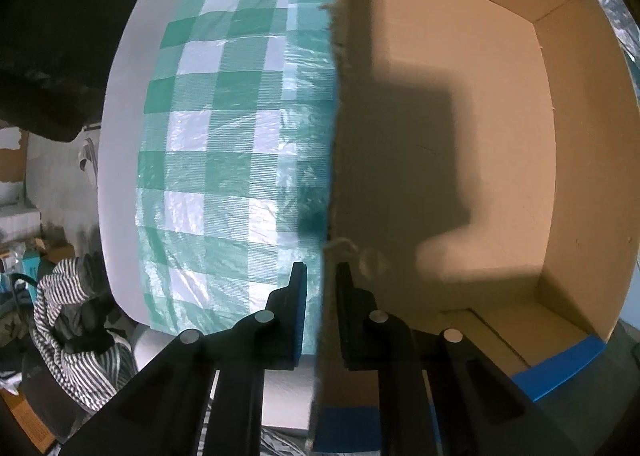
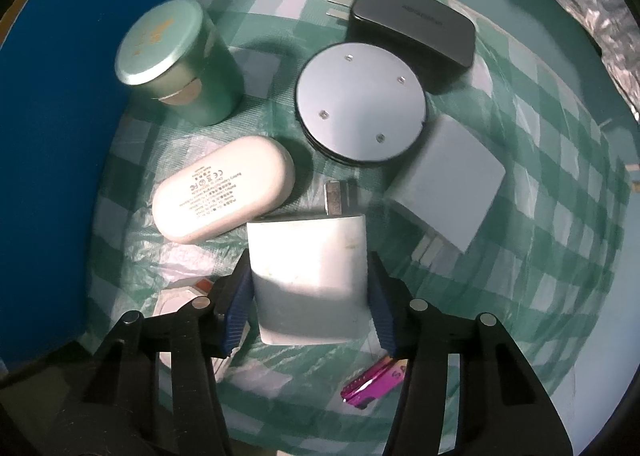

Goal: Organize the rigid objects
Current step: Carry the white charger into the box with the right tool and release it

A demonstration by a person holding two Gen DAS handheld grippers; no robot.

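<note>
My left gripper point(image 1: 322, 288) is shut on the near wall of an open cardboard box point(image 1: 480, 135), one finger outside and one inside; the box looks empty. My right gripper point(image 2: 310, 296) is shut on a white plug charger point(image 2: 308, 276), its prongs pointing away, above the green checked cloth point(image 2: 540, 256). On the cloth beyond lie a white oval power bank point(image 2: 224, 187), a green round tin point(image 2: 180, 63), a silver round disc point(image 2: 360, 103), a black case point(image 2: 412, 31) and a pale blue cube charger point(image 2: 448, 191).
A blue box wall point(image 2: 60, 155) stands at the left in the right wrist view. A pink battery point(image 2: 376, 380) lies under the right finger. A white item with an orange part point(image 2: 180, 296) lies under the left finger. Striped clothing point(image 1: 72, 328) lies beyond the table's edge.
</note>
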